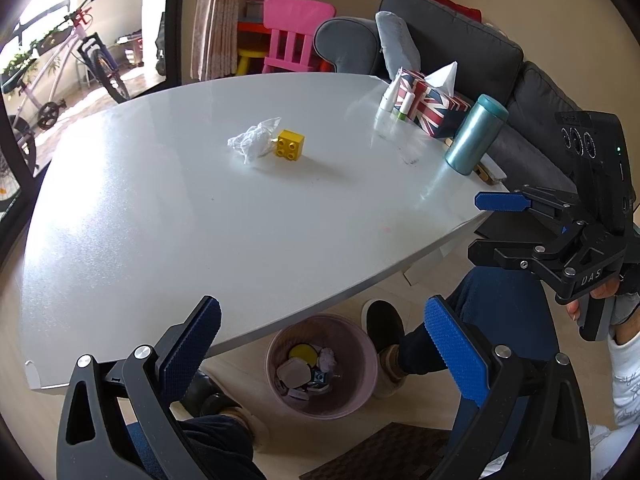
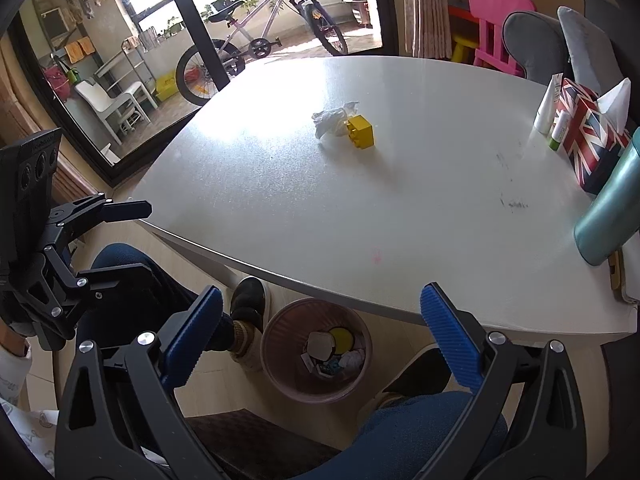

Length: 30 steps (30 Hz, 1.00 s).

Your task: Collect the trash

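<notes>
- The white table (image 1: 160, 240) has a long curved near edge; both grippers hang just off that edge on the person's side, above the floor.
- Under the near edge stands a pink wastebasket (image 1: 360, 350), open at the top, holding a yellow disc, white scraps and other bits. Nothing covers its mouth.
- A person's legs in dark blue trousers and dark shoes flank the basket on both sides, so the room around it is narrow.
- The middle of the tabletop is wide and bare, except for a crumpled white tissue (image 1: 253, 141), which touches a yellow toy brick (image 1: 289, 145) on its right. Both lie well apart from the near edge.
- Along the table's right side stand a flag-printed tissue box (image 1: 430, 106), two small white tubes just beside it, and a teal tumbler (image 1: 474, 135) close to the edge.
- The left gripper (image 1: 320, 356) points steeply downward over the table edge toward the basket; its blue pads (image 1: 188, 354) stand wide apart with nothing between them.
- The right gripper (image 2: 322, 336) points downward likewise, level with the other and near it; its jaws also gape, empty.
- In the left wrist view, a hand (image 1: 600, 296) in a fingerless glove grasps the right gripper's handle.
</notes>
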### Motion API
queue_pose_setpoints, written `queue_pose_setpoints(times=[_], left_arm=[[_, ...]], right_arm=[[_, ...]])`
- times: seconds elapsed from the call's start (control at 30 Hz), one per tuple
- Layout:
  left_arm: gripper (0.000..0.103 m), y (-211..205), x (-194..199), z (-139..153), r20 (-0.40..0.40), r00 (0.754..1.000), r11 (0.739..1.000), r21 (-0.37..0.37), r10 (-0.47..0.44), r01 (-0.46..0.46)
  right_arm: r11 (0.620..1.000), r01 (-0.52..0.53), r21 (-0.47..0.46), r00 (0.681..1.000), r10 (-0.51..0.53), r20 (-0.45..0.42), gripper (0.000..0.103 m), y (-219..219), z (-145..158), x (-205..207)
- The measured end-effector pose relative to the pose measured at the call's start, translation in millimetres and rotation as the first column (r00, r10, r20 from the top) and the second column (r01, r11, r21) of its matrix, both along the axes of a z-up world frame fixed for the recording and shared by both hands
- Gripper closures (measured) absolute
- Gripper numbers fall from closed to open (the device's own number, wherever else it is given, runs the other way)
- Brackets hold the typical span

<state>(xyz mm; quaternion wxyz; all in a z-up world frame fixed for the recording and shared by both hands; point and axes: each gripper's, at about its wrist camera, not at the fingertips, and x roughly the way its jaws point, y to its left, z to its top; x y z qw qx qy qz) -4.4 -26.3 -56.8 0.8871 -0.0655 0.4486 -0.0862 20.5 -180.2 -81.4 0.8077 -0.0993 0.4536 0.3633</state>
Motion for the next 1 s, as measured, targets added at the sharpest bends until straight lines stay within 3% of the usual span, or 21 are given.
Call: queue_pose_setpoints(times=[0.57, 1.0], left_arm=[[0.005, 37.4, 50.4, -0.5, 0.044, 0.998, 0.998, 0.045, 0.051, -0.053], [0.005, 58.5, 101.6, -15.8, 0.01, 0.999, 0.997, 0.047, 0.053, -0.053]], right_arm=[[0.999, -0.011, -0.049, 0.998, 0.014, 0.066, 0.005, 47.2, 2.8, 80.5], [0.993, -0.033, -0.11, 0.998, 0.038, 0.046, 0.005, 90.6, -17.7, 142.0]])
